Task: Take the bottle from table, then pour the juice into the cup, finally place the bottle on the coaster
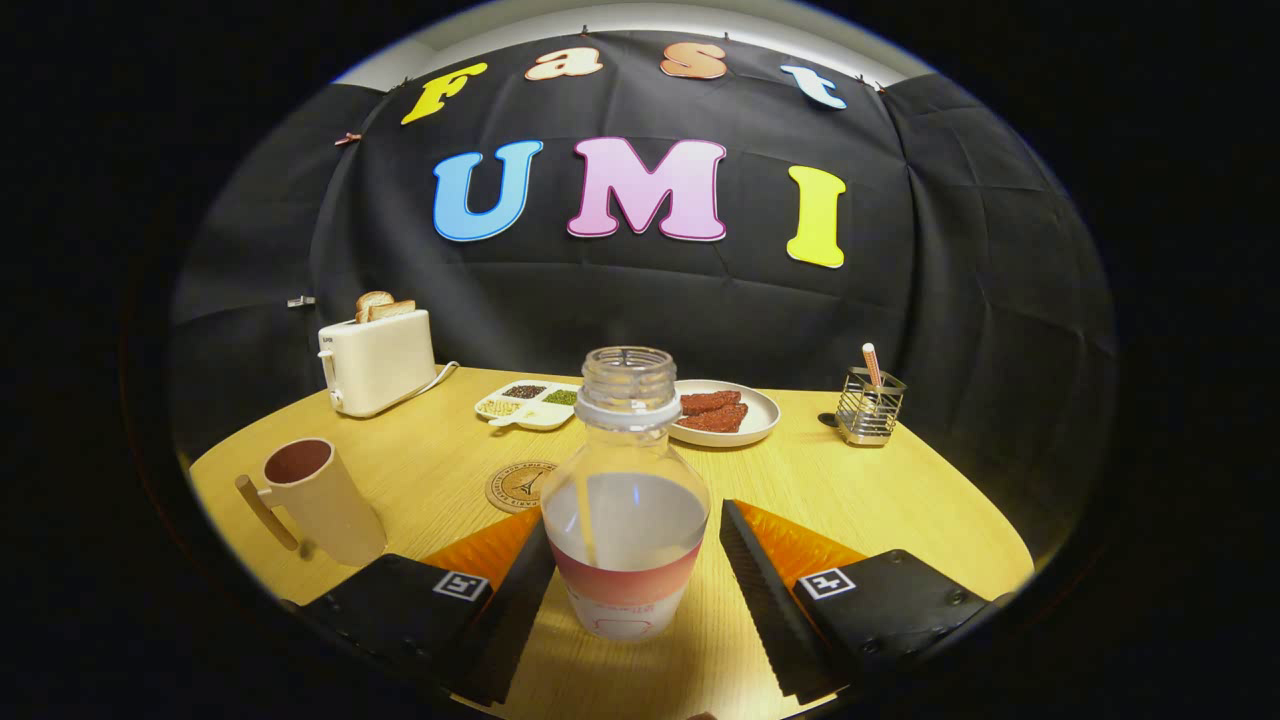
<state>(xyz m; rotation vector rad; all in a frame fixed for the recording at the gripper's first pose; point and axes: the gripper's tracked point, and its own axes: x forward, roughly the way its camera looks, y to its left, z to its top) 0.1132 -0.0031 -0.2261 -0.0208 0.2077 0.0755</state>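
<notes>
A clear, uncapped bottle [625, 450] with pale juice and a pink label stands upright on the wooden table [900, 500], between my two fingers. My gripper [634, 515] is open around it: the left finger lies at the bottle's side, and the right finger stands a little apart from it. A beige cup [320, 500] with a side handle stands beyond the left finger, off to the left. A round cork coaster [518, 486] lies flat just ahead of the left fingertip, partly hidden behind the bottle's left side.
At the table's back stand a cream toaster [378, 360] with bread slices, a divided white tray [530, 405] of grains, a plate [755, 425] with red-brown pieces and a wire holder [868, 405]. The table's rounded edge curves off to the right.
</notes>
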